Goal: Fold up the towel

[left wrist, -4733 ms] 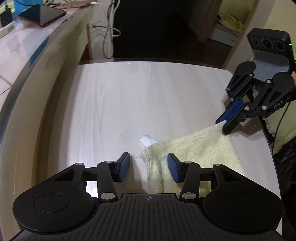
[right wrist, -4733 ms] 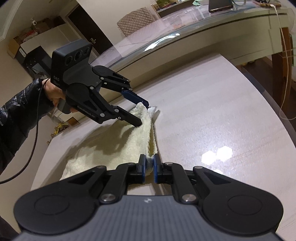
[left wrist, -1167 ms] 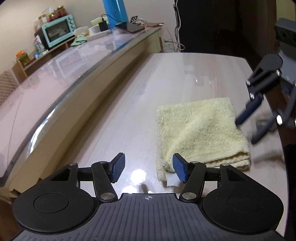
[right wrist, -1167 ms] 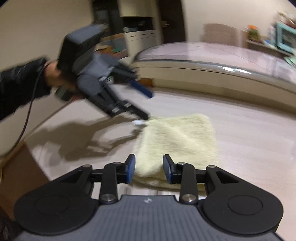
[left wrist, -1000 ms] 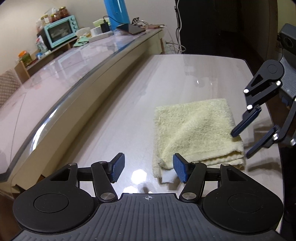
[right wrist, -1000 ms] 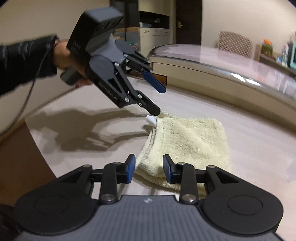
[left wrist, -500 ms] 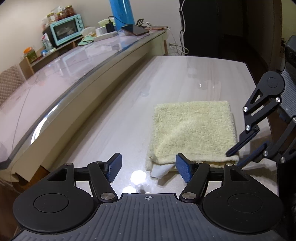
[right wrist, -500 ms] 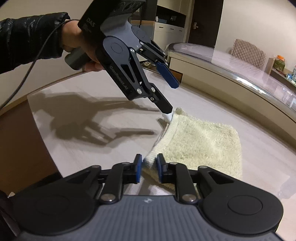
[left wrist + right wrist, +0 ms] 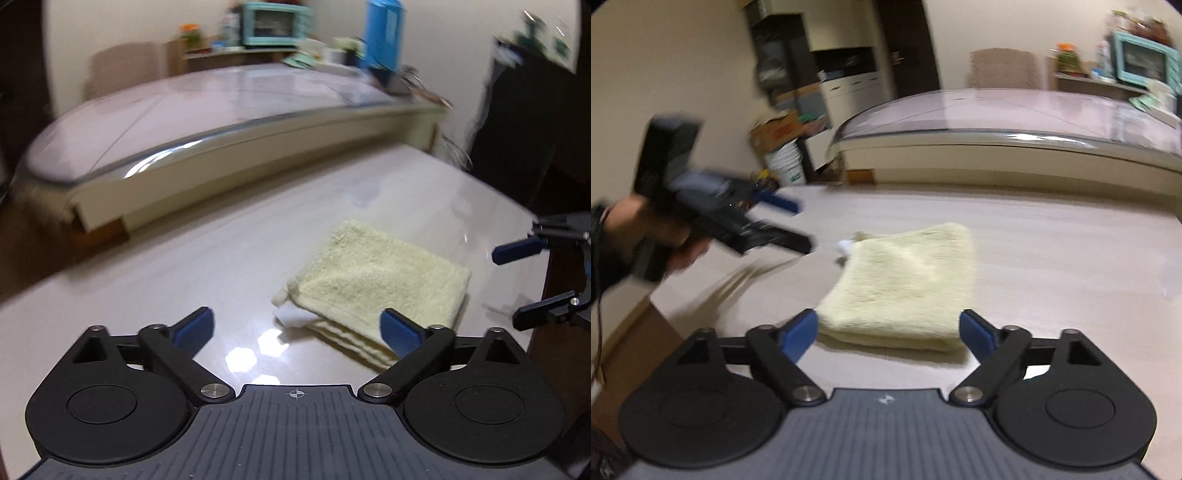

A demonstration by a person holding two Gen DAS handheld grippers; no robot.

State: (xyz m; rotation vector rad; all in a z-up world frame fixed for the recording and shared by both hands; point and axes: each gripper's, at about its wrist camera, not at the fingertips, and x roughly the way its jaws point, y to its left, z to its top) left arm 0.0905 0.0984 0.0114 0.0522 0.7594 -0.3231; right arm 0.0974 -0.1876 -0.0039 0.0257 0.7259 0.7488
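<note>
The towel (image 9: 373,280) lies folded on the counter (image 9: 184,266), both tongs, left (image 9: 295,328) and right (image 9: 886,330), opening off it, empty; the fold looks finished, so next only withdrawing.

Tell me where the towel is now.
The towel lies folded on the pale table, near its front edge. In the right wrist view it sits centre, just beyond the open right gripper, untouched.

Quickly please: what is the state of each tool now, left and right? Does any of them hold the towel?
Left tool: jaws opening, wide apart, holding nothing.
Right tool: jaws opening, wide apart, holding nothing.
The folded towel lies free on the table.
</note>
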